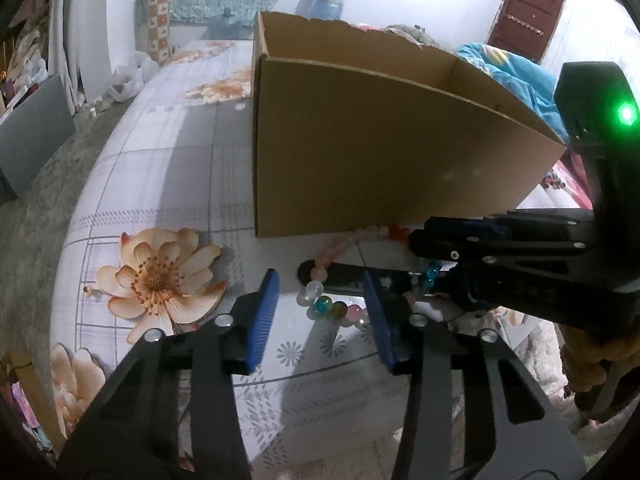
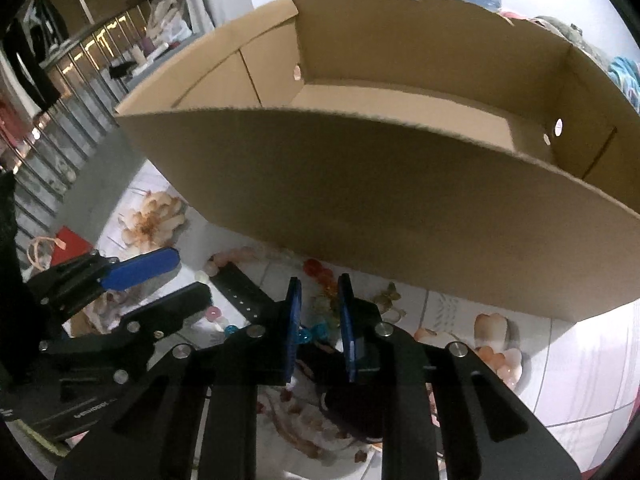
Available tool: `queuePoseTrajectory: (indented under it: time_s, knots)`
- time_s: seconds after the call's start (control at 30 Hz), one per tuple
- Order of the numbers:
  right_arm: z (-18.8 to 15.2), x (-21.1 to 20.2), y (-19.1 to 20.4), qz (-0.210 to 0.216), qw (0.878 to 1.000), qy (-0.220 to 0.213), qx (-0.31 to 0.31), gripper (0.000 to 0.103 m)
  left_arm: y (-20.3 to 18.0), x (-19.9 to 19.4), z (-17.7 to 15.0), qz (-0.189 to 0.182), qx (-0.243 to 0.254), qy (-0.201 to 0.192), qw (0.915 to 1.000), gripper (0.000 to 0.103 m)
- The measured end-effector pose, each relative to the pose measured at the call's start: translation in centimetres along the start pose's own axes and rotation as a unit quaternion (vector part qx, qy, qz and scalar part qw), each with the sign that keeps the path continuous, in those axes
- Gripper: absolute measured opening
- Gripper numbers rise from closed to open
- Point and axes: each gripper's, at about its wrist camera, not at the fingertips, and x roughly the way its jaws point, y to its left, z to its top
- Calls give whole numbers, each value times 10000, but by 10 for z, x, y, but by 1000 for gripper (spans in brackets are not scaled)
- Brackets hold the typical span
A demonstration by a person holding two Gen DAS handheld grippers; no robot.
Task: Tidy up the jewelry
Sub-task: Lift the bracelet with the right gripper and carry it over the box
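Note:
An open cardboard box [image 1: 360, 144] stands on the flowered table; its inside looks empty in the right wrist view [image 2: 400, 108]. In front of it lie a bead bracelet [image 1: 332, 308] of pink, clear, blue and amber beads and a black watch strap [image 1: 344, 276], also seen in the right wrist view [image 2: 244, 292]. My left gripper [image 1: 320, 292] is open, its blue pads either side of the beads, just above them. My right gripper [image 2: 318, 304] is part open over coloured beads [image 2: 320, 300], not closed on them. It reaches in from the right in the left wrist view [image 1: 424, 240].
A flowered cloth [image 1: 160, 276] covers the round table. Shell-like pieces [image 2: 496, 344] lie to the right of the beads. Bedding [image 1: 508, 68] and a blue jar [image 1: 326, 0] lie behind the box. The table edge [image 1: 68, 240] curves at the left.

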Motion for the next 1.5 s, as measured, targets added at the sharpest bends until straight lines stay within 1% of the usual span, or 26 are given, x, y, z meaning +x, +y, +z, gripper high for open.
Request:
queuePoseTrajectory:
  time_s: [0.07, 0.1, 0.3, 0.43, 0.5, 0.53, 0.6, 0.63, 0.73, 0.87, 0.97, 1.0, 1.1, 1.17, 1.27, 1.4, 1.5]
  knots:
    - [1, 4, 3, -119, 9999, -15, -90, 19, 0, 1, 0, 7, 45, -9, 10000, 32]
    - [2, 5, 4, -143, 9998, -1, -106, 19, -2, 3, 1, 31, 80, -20, 10000, 30]
    - [6, 12, 7, -219, 9995, 62, -210, 19, -3, 7, 1, 45, 48, 38, 10000, 29]
    - [6, 13, 16, -314, 9989, 104, -324, 18, -4, 6, 1, 53, 20, 26, 10000, 29]
    - [7, 14, 22, -378, 9984, 137, -408, 16, -4, 7, 3, 93, 19, 30, 10000, 25]
    - [8, 14, 23, -336, 9985, 167, -394, 12, -4, 7, 3, 61, 24, 30, 10000, 21]
    - [9, 14, 26, -331, 9985, 196, -390, 11, -5, 7, 4, 63, 28, 22, 10000, 17]
    - [9, 14, 26, -327, 9985, 186, -409, 11, -7, 7, 3, 99, 49, 6, 9999, 12]
    - [8, 12, 25, -261, 9990, 135, -351, 11, -8, 6, 4, 112, 46, -34, 9999, 8]
    - [7, 3, 23, -194, 9994, -50, -280, 11, -11, -4, 6, 49, 102, -195, 9997, 8]
    - [7, -8, 22, -171, 9993, -183, -277, 11, -16, -13, 8, 2, 154, -320, 9994, 8]
    - [6, -12, 15, -151, 9993, -216, -274, 11, -18, -17, 8, -12, 168, -359, 9992, 8]
    - [3, -27, 18, -118, 9988, -379, -286, 11, -24, -30, 10, -68, 190, -501, 9985, 8]
    - [-4, -40, 16, -90, 9980, -543, -302, 11, -28, -41, 13, -93, 221, -631, 9977, 8]
    - [-2, -62, 16, -33, 9966, -771, -298, 11, -34, -61, 18, -104, 302, -840, 9960, 8]
    - [-3, -96, 16, 74, 9918, -1227, -348, 11, -46, -91, 33, -226, 452, -1139, 9922, 8]
    - [4, -130, 17, 125, 9853, -1651, -427, 11, -58, -115, 52, -311, 665, -1406, 9873, 8]
